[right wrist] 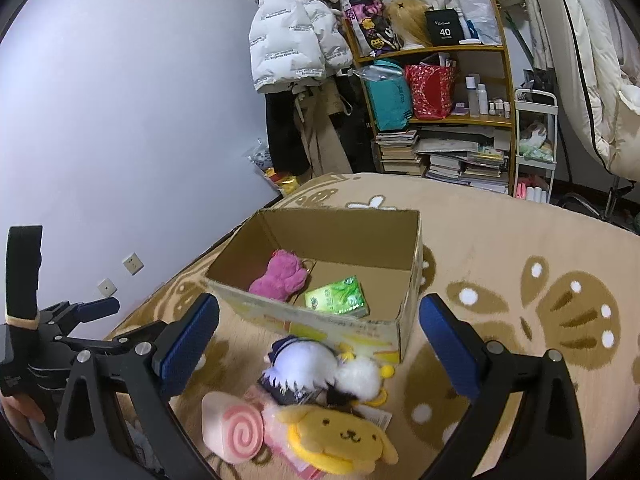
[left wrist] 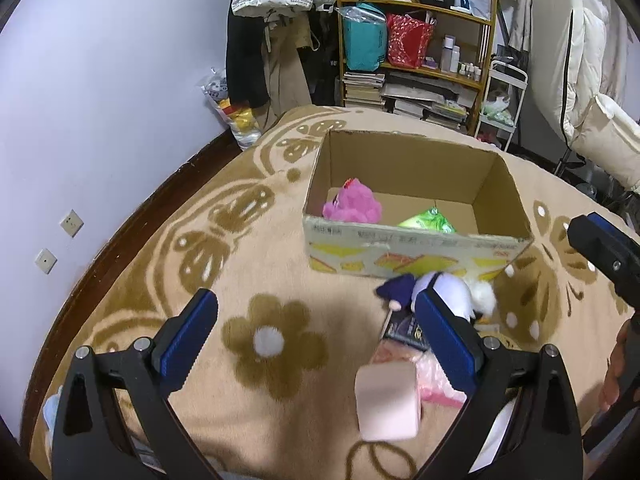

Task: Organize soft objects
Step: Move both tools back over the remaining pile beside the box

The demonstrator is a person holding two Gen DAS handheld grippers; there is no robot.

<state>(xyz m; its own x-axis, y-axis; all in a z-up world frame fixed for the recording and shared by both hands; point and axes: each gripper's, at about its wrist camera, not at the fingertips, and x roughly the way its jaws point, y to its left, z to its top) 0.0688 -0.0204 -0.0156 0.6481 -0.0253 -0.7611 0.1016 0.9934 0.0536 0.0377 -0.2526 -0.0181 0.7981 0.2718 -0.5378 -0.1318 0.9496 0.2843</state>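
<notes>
While a cluster of soft toys (right wrist: 320,412) is seen lying on the bed's patterned blanket (right wrist: 520,248) just before the near wall of the cardboard box (right wrist: 336,324), two items are already found inside that box: a pink plush (right wrist: 280,274) toward its left wall and a green tissue pack (right wrist: 336,298) near its middle, apart from each other. Bare floor is left in the box's right half. The cluster is made up of a yellow dog plush (right wrist: 344,438) nearest the camera, a pink swirl roll (right wrist: 232,432) touching it on the left, a white-and-purple doll (right wrist: 300,368) and a white pompom (right wrist: 358,376) lying close against the box's front edge.

The right tool (right wrist: 320,344) is held above this cluster with its jaws standing fully apart, and nothing is gripped between them. The left tool (left wrist: 316,340) is likewise seen wide open and empty, over bare blanket left of the cluster.

Open blanket is noted to the right of the box and to the left of the toys. The bed's left edge is bounded by a dark wooden rim (left wrist: 132,232) close to the wall. A cluttered shelf (right wrist: 440,120) stands well beyond the bed's far edge.
</notes>
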